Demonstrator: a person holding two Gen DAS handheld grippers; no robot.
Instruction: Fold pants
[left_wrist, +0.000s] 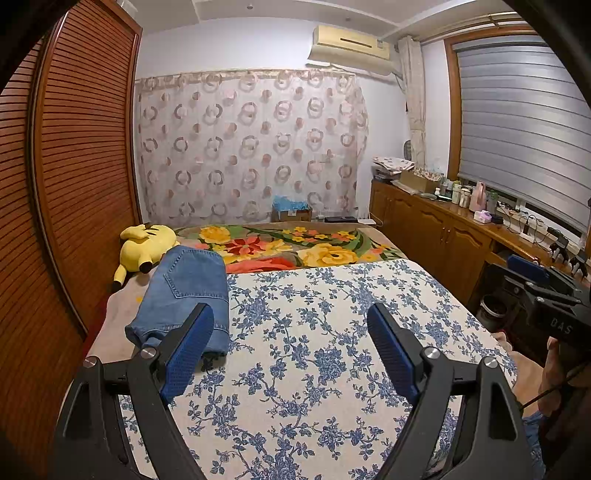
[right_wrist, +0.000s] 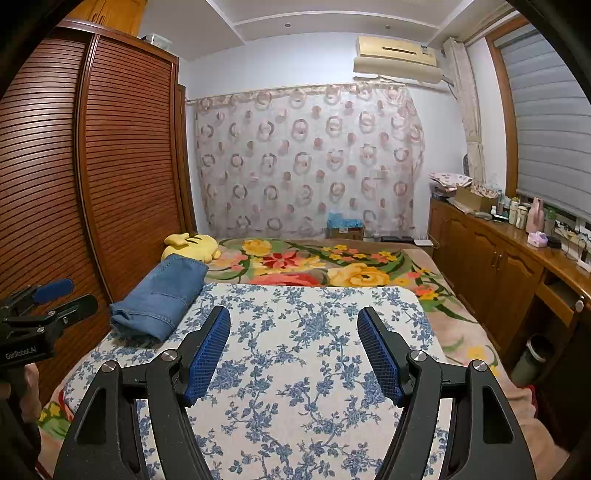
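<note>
Both tongs, left tongs and right tongs, apart, empty; folded pants beside.

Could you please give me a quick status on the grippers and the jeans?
Left gripper open, empty. Right gripper open, empty. Jeans folded, at the blue floral cloth's left edge. Yellow plush toy beyond them, nothing in the way.
</note>
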